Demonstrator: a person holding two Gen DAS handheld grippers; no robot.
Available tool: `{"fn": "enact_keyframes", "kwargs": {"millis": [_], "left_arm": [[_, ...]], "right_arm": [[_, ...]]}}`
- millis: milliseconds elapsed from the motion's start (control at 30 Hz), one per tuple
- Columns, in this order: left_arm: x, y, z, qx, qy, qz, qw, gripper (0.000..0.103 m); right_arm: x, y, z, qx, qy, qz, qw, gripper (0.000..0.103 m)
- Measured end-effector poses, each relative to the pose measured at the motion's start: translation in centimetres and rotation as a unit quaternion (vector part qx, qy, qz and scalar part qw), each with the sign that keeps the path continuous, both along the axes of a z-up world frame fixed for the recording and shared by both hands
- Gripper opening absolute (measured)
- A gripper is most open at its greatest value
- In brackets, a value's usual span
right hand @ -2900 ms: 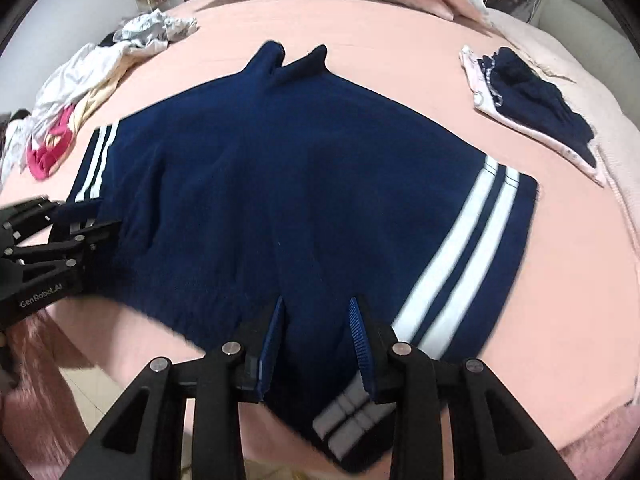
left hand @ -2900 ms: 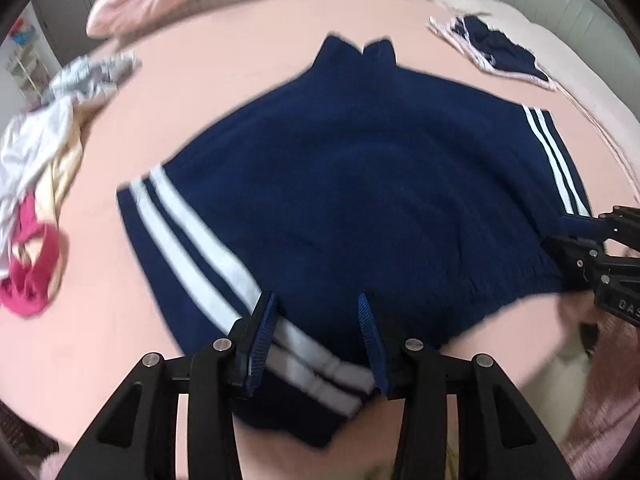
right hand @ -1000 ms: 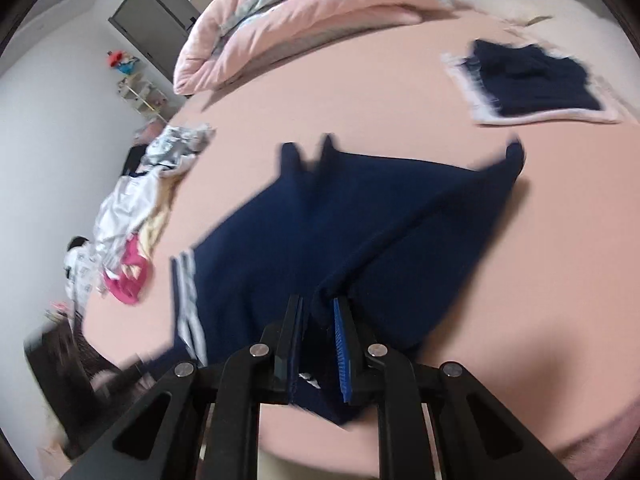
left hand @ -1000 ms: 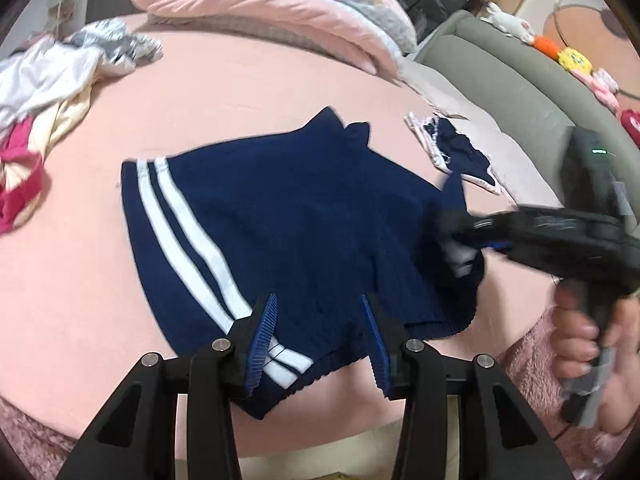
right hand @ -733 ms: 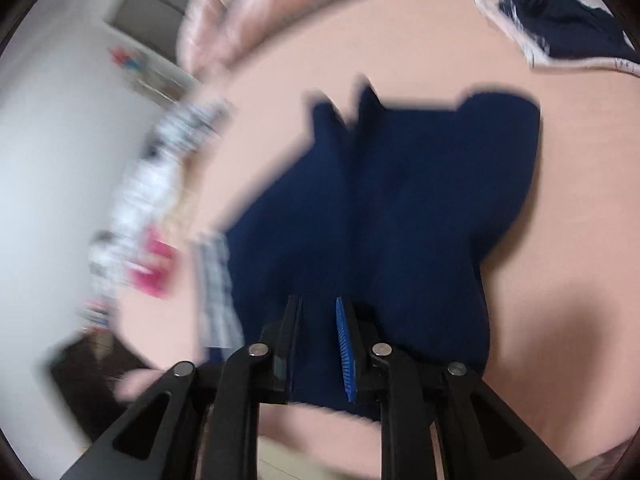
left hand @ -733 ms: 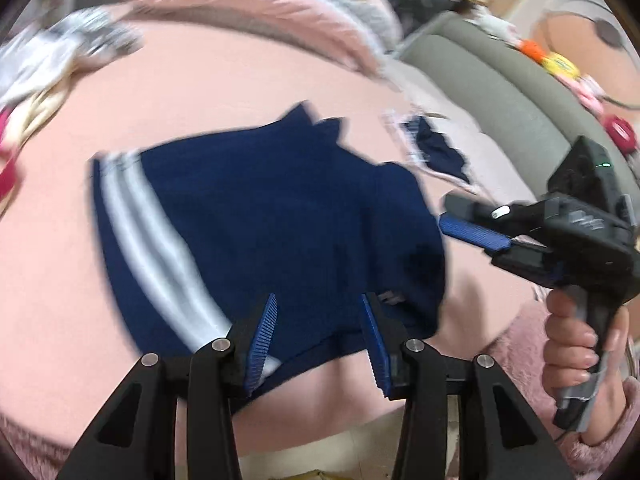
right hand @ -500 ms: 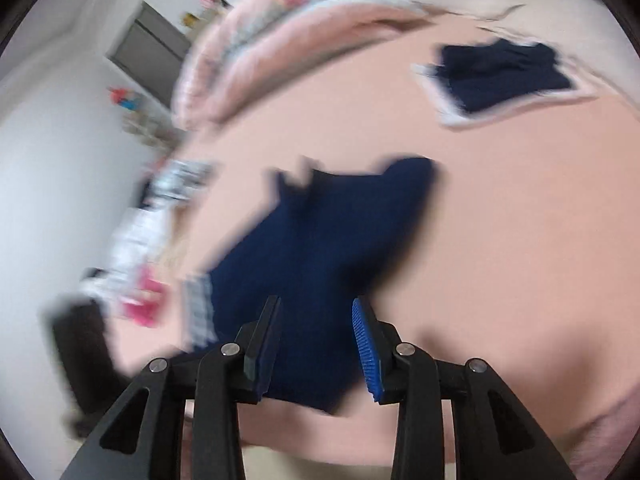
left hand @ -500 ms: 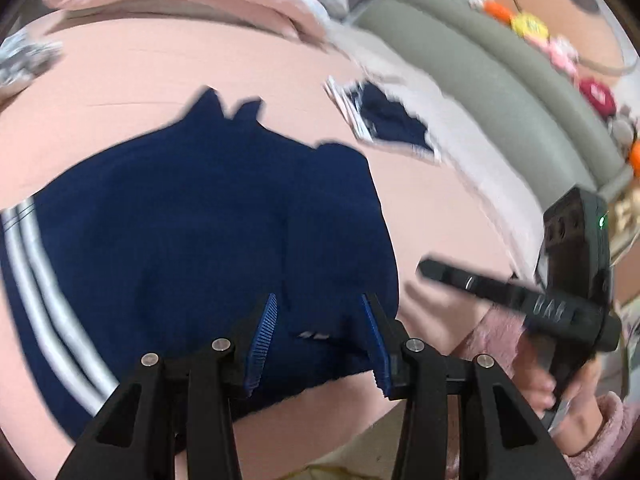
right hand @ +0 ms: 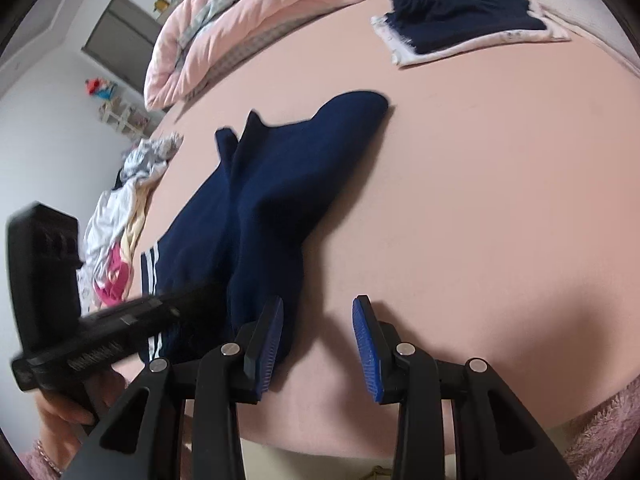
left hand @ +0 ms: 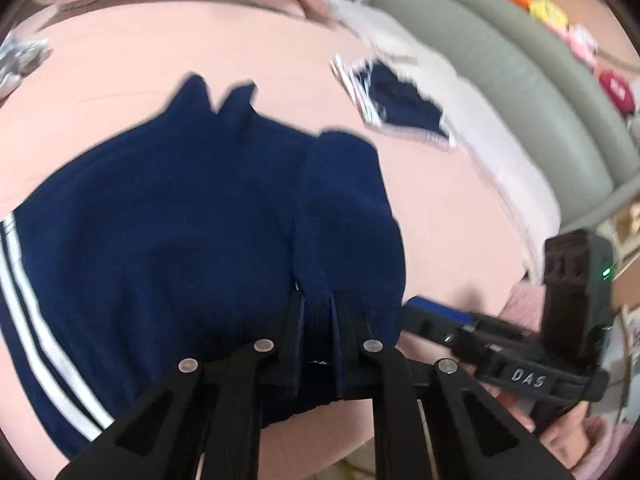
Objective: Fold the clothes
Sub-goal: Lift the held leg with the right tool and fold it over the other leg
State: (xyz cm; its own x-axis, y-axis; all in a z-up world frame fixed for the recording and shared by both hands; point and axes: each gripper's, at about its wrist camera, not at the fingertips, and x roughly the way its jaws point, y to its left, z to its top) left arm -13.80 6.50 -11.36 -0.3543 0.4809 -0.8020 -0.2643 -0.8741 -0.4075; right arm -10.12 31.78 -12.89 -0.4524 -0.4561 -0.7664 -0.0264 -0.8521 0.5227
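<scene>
On the pink bed (right hand: 500, 184), I am now pinching the navy sweater (left hand: 180, 220) with the left gripper (left hand: 316, 312), seemingly at the folded-over sleeve; the right gripper (right hand: 318, 340), having released it, is hanging wide open, first fold laid.

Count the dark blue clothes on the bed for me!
2. The big navy sweater lies spread in the middle, pinched at its near hem by the left gripper. A small folded navy garment sits farther back. The heap of clothes could hide more.
</scene>
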Motion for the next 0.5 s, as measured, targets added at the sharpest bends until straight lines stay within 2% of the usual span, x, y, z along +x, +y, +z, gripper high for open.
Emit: {"fn": "enact_keyframes", "kwargs": {"millis": [67, 267, 433, 500], "left_arm": [[0.2, -0.7, 0.5, 0.007, 0.007, 0.008, 0.9999, 0.010], [0.6, -2.7, 1.9, 0.027, 0.030, 0.034, 0.9986, 0.010], [2.0, -4.7, 0.4, 0.010, 0.022, 0.071, 0.9972, 0.010], [2.6, -5.5, -0.1, 0.003, 0.018, 0.085, 0.9962, 0.010]], "right_arm": [[-0.6, -0.8, 0.9, -0.008, 0.010, 0.019, 1.000, 0.036], [-2.6, -6.9, 2.0, 0.045, 0.026, 0.097, 0.994, 0.036], [-4.2, -12.1, 2.9, 0.090, 0.039, 0.162, 0.982, 0.036], [-4.5, -13.6, 2.1, 0.100, 0.035, 0.180, 0.978, 0.036]]}}
